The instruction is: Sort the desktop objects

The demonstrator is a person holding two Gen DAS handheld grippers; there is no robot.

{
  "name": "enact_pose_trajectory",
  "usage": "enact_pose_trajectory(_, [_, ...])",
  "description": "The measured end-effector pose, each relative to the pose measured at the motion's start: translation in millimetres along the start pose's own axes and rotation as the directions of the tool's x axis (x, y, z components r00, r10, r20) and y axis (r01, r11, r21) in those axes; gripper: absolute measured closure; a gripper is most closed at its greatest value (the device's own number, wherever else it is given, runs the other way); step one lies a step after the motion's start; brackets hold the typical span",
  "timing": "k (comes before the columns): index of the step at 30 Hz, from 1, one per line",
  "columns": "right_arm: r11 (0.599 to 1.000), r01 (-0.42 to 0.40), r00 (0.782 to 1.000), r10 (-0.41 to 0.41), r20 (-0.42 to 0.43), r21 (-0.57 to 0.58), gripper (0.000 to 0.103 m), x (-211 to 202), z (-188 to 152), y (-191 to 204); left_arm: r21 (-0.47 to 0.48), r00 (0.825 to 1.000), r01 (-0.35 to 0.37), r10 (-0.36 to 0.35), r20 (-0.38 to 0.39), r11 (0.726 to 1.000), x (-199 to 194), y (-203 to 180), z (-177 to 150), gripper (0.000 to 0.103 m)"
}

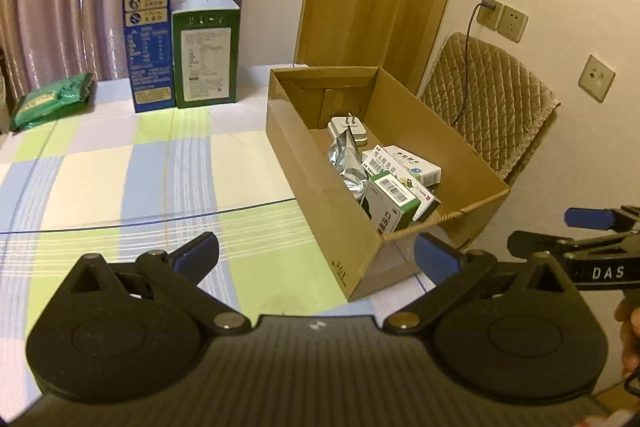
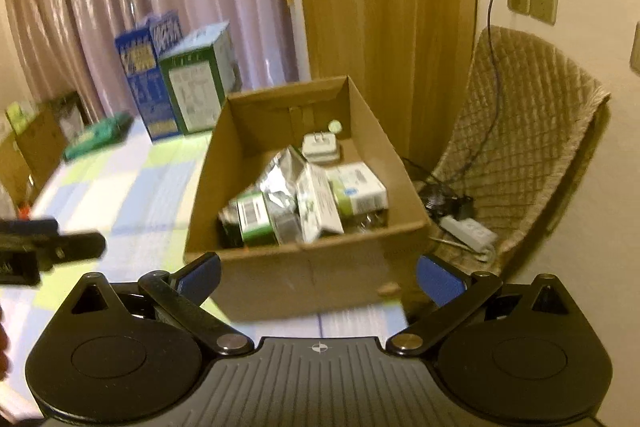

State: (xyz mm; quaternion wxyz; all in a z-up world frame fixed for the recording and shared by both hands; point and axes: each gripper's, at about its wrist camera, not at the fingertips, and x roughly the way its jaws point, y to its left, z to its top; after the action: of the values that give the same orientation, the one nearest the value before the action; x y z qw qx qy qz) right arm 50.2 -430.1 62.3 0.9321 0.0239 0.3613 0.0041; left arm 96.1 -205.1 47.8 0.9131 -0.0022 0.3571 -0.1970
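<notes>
- Ahead of both sets of jaws sits the cardboard box (image 1: 316,187), and it already holds plenty: a white plug adapter (image 1: 347,131), a crumpled foil pouch (image 1: 349,163) and several medicine cartons (image 1: 394,199) piled together.
- The left gripper (image 1: 316,255) is spread wide with nothing between its pads; so is the right gripper (image 2: 318,277), hovering just short of the box's near wall.
- By my reckoning the sorting is mostly done. The checked tablecloth (image 1: 120,171) to the left of the jaws lies bare of small items.
- What's left, perhaps: the green packet (image 1: 52,103) far off to the left, and the tall blue carton (image 1: 150,43) and green carton (image 1: 206,51) standing side by side beyond it.
- Nothing blocks the way there; only the box itself crowds the right jaws.
- A quilted chair (image 2: 516,147) with a dangling cable (image 2: 490,75) waits beyond the box.
</notes>
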Motion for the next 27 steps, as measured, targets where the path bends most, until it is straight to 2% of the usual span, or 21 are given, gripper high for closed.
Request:
enact_pose_trajectory(10, [0.999,0.045,0.999,-0.045,0.016,-0.03,0.002,-50.4,-16.8,28.4,0.013,1.0,-0.024,0.025,-0.015,1.0,-42.9,-2.8,-18.9,0.001])
enact_pose_trajectory(14, [0.999,0.022,1.0,-0.021,0.012,-0.041,0.002,-64.0,-23.7,37.9,-0.009,0.999,-0.049,0.049,-0.004,0.999,-58.4,-1.1,-24.7,0.001])
enact_pose_trajectory(18, [0.999,0.011,1.0,-0.011,0.006,-0.033,0.002,-72.7,-28.9,42.0,-0.041,0.999,-0.029,0.028,-0.019,0.999,-69.6,1.2,-30.0,0.001])
enact_pose_trajectory(27, [0.999,0.006,1.0,-0.005,0.01,-0.04,0.002,-85.6,-36.0,49.8,-0.045,0.999,-0.044,0.043,-0.017,0.998,-83.5,-4.8,-38.6,0.001])
